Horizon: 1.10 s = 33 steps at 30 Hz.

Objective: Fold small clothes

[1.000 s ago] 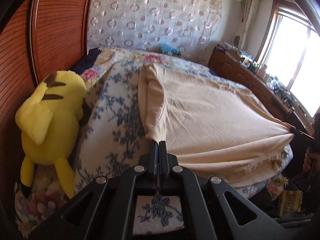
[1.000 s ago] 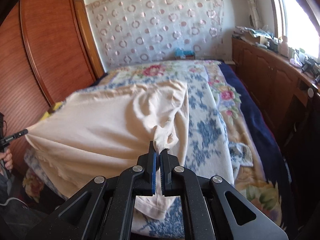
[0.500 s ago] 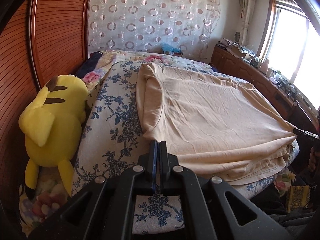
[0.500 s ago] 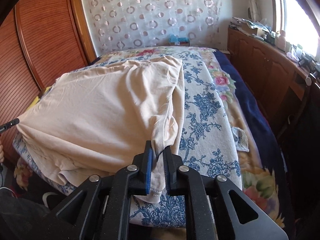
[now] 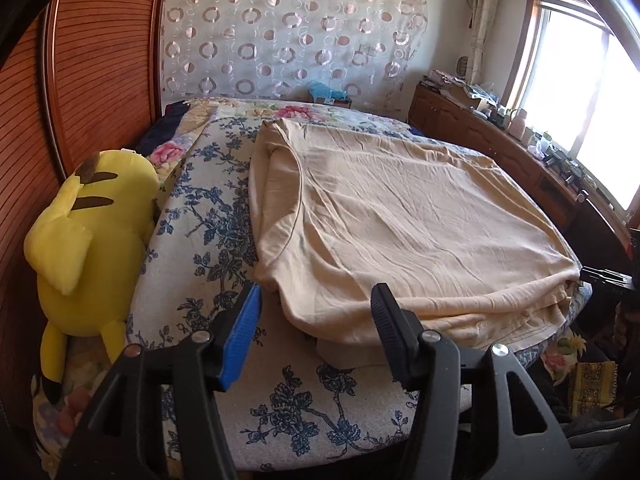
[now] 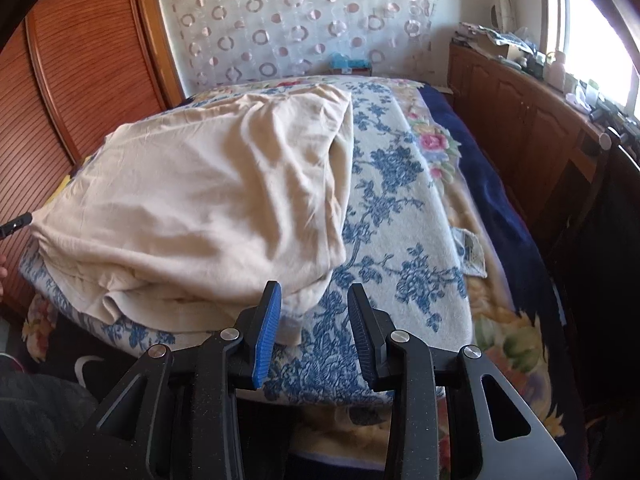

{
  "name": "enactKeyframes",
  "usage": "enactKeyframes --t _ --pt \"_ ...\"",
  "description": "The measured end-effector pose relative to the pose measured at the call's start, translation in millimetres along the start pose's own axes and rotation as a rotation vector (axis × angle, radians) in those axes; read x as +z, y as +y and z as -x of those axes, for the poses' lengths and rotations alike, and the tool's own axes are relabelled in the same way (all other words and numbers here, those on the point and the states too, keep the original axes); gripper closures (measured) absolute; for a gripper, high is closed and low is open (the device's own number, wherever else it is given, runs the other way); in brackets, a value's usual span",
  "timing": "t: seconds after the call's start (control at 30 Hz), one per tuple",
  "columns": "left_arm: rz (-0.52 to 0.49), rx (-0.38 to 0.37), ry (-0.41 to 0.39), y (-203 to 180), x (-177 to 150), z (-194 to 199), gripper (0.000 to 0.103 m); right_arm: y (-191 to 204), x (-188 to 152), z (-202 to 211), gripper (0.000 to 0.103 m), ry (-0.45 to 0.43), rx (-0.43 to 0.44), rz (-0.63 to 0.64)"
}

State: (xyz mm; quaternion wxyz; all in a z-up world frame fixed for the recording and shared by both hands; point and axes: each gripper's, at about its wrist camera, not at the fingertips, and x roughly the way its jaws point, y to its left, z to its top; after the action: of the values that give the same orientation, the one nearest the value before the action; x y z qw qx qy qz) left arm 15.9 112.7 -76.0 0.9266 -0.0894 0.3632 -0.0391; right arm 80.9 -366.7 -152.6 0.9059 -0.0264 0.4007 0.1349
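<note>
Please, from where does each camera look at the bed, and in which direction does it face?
Left wrist: sits on the left gripper, its fingers opening, facing down over the cream cotton garment; yellow plush toy beside it.
Right wrist: sits on the right gripper, fingers opening, facing down at the garment's other near corner.
Shared: the garment, the blue floral bedspread, the circle-patterned curtain.

Cream garment (image 5: 400,216), blue-floral blanket (image 5: 208,208), yellow plush (image 5: 88,240).

Clutter on the brown wooden window-side cabinet (image 5: 476,128) too small to be ID'd, tbh; yellow plush toy (image 5: 86,240) partly cut off by the bed edge.
</note>
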Motion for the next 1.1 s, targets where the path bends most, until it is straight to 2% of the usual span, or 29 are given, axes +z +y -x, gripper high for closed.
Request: enactKeyframes --t 0.17,0.2,0.23,0.27,0.33,0.4,0.57,0.7,0.93,1.0,1.1 --pt "0.021 -0.004 0.016 1 -3 -7 0.047 11 -4 -9 0.07 0.033 0.002 0.036" --pt "0.023 -0.008 0.014 1 -3 -8 0.047 12 -5 -10 0.075 0.037 0.003 0.042" --pt "0.022 -0.008 0.013 1 -3 -9 0.047 13 -6 -10 0.095 0.036 0.012 0.053" --pt "0.017 -0.005 0.013 0 -3 -9 0.047 15 -6 -10 0.1 0.034 0.038 0.065" --pt "0.014 -0.006 0.012 -1 -3 -9 0.047 14 -6 -7 0.102 0.026 0.053 0.08" --pt "0.016 -0.003 0.011 -1 -3 -9 0.047 7 -6 -2 0.103 0.015 0.049 0.069" --pt "0.027 0.006 0.002 1 -2 -7 0.047 -21 -1 19 0.103 -0.03 -0.032 0.017" --pt "0.021 0.015 0.001 1 -1 -7 0.047 -35 -1 22 0.103 -0.03 -0.015 -0.037" --pt "0.015 0.034 -0.001 1 0 -4 0.047 -31 2 26 0.103 -0.051 -0.055 -0.005" --pt "0.014 0.034 0.0 1 0 -4 0.047 -32 2 28 0.103 -0.052 -0.112 0.012" --pt "0.013 0.035 0.003 1 0 -5 0.047 -39 3 31 0.103 -0.054 -0.143 0.004"
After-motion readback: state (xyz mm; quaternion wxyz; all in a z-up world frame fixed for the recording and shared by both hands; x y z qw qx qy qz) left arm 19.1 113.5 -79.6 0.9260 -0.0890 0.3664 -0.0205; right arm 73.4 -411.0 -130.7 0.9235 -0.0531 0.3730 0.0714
